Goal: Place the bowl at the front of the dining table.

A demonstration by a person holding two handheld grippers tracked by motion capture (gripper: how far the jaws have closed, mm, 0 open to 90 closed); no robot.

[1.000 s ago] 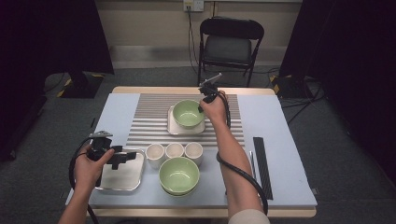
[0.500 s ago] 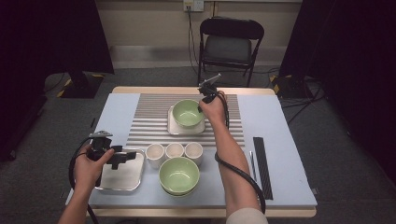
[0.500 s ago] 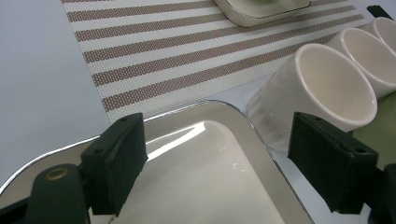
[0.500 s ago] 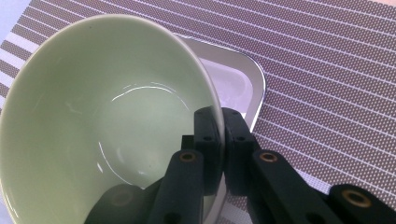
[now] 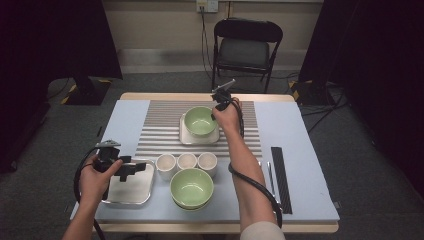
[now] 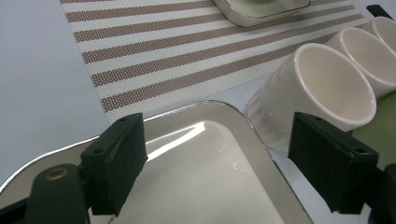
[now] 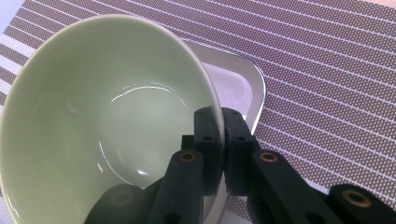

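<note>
— What's the right gripper (image 7: 222,135) doing?
— Clamped on the green bowl's (image 5: 200,120) rim, at the table's twelve o'clock, over a square tray (image 5: 186,136).
— The left gripper (image 6: 219,154)?
— Jaws apart, above the steel tray (image 5: 129,190) at eight o'clock.

Free room at the table sides, crowded middle

The blue table (image 5: 300,130) lies bare on the far left and right. In the middle, three cups (image 5: 186,161) stand close in a row between the far bowl (image 5: 200,120) and the near bowl (image 5: 191,187), just beside the steel tray (image 5: 131,192).
</note>
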